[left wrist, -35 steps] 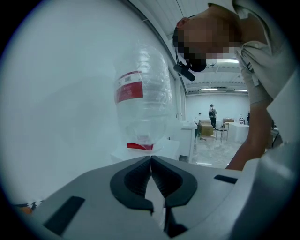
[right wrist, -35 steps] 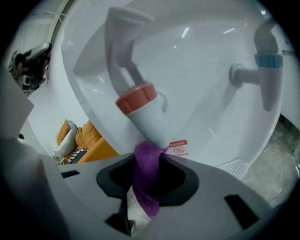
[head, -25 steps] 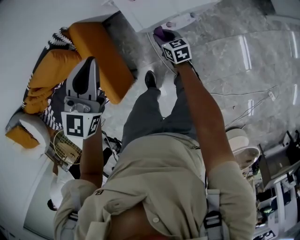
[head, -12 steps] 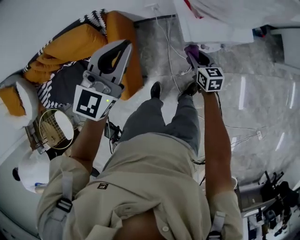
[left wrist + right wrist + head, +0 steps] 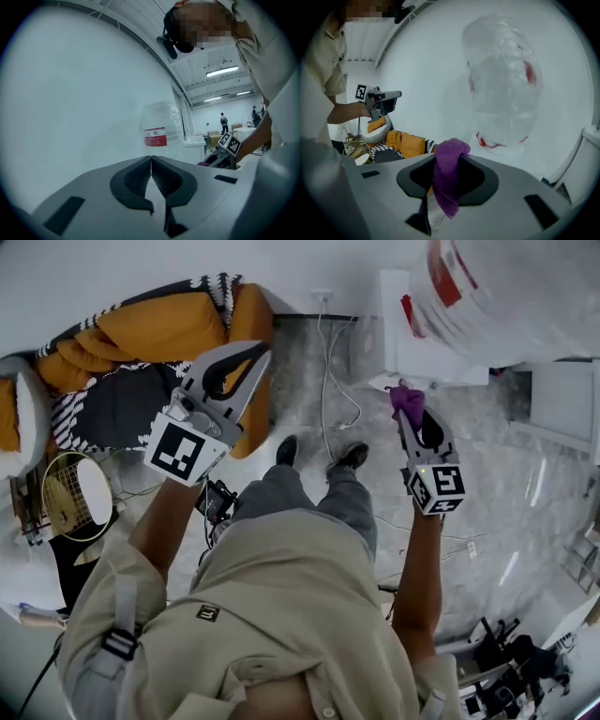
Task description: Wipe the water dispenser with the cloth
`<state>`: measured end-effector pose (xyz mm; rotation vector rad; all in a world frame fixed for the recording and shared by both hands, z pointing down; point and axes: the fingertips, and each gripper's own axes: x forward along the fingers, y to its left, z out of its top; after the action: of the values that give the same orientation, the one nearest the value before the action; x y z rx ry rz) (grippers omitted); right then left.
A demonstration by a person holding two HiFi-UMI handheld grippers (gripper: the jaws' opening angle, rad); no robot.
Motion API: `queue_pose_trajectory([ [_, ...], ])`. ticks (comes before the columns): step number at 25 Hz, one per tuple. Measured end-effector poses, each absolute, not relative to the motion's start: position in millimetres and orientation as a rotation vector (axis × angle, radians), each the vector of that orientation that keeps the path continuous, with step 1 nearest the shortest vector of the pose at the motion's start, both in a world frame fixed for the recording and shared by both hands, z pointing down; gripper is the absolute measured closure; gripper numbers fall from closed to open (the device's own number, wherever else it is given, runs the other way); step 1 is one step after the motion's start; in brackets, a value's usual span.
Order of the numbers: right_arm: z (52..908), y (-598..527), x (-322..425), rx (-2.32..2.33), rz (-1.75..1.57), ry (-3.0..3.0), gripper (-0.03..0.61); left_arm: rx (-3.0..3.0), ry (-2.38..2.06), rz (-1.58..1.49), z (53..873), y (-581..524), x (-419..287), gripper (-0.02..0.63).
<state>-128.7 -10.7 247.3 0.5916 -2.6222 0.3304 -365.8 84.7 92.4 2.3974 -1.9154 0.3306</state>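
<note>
Marble floor fills the head view, where we find the water dispenser just ahead of the right gripper, the nearer one, and well right of the left gripper. In the left gripper view, we read jaws closed on nothing, with the dispenser far ahead-right. In the right gripper view, jaws clamp the purple cloth, and the upright bottle rises ahead and above.

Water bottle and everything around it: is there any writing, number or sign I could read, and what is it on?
Nothing can be read as text.
Red label on the water bottle: print too blurred to read.
Marker cubes on the left gripper and on the right gripper, which holds the cloth: black-and-white patterns, no letters.
Shirt patch: too small to read.
</note>
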Motion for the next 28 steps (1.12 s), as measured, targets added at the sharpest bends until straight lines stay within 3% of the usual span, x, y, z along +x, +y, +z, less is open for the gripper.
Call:
queue_pose_trajectory([
  [12,25,40,-117,0.864,0.100,-2.799,0.463,2.536,-1.801,0.277,41,120,-381,0.594],
  [28,-48,90,-73,1.129,0.060,-2.825,0.463,2.775,-1.629,0.229,4,132,-342,0.594],
])
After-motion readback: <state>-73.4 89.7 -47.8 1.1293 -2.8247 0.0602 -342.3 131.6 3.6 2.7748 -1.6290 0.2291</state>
